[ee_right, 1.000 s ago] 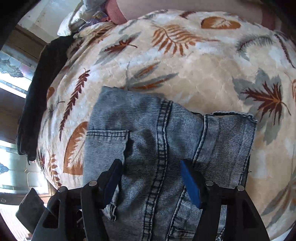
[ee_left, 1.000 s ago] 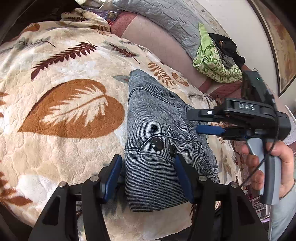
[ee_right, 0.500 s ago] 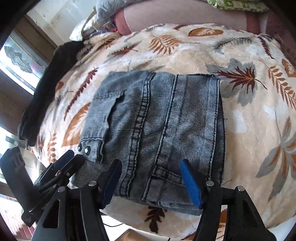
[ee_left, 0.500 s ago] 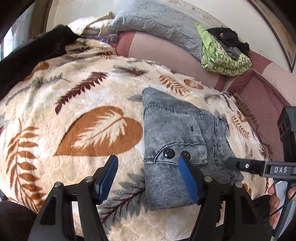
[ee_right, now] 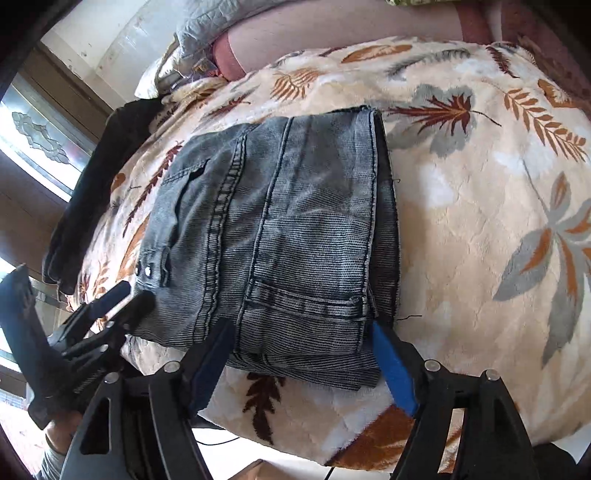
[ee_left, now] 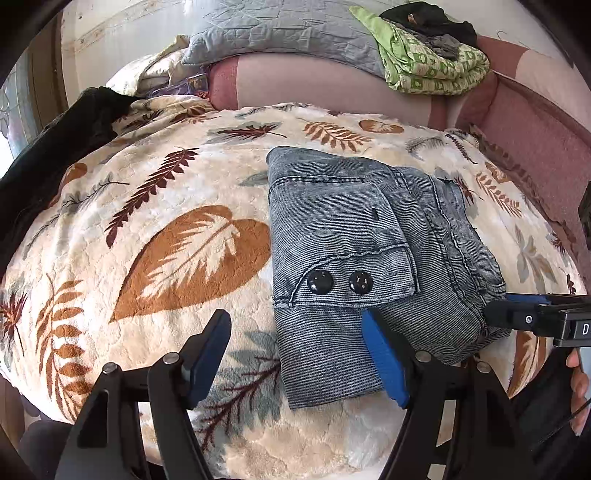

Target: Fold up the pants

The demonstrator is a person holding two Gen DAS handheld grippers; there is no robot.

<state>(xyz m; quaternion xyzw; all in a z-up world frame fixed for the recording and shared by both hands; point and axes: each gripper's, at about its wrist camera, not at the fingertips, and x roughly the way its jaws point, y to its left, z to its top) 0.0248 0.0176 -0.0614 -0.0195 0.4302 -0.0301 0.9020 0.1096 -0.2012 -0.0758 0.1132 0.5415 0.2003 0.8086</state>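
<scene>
The grey denim pants (ee_left: 354, 251) lie folded into a compact rectangle on the leaf-print blanket (ee_left: 155, 229), with two black buttons facing up. They also show in the right wrist view (ee_right: 288, 229). My left gripper (ee_left: 295, 354) is open and empty, just short of the fold's near left corner. My right gripper (ee_right: 303, 354) is open and empty at the fold's near edge, not touching it. The right gripper's tip shows in the left wrist view (ee_left: 532, 317), and the left gripper shows in the right wrist view (ee_right: 110, 306).
A grey pillow (ee_left: 288, 33) and a green patterned cloth pile (ee_left: 432, 62) lie on the pink bed end behind. A black garment (ee_left: 48, 147) drapes over the blanket's left side. The blanket's near edge (ee_right: 351, 443) drops off below the grippers.
Both grippers have pulled back from the folded pants toward the near edge of the bed. The pants lie still, released on the blanket.
</scene>
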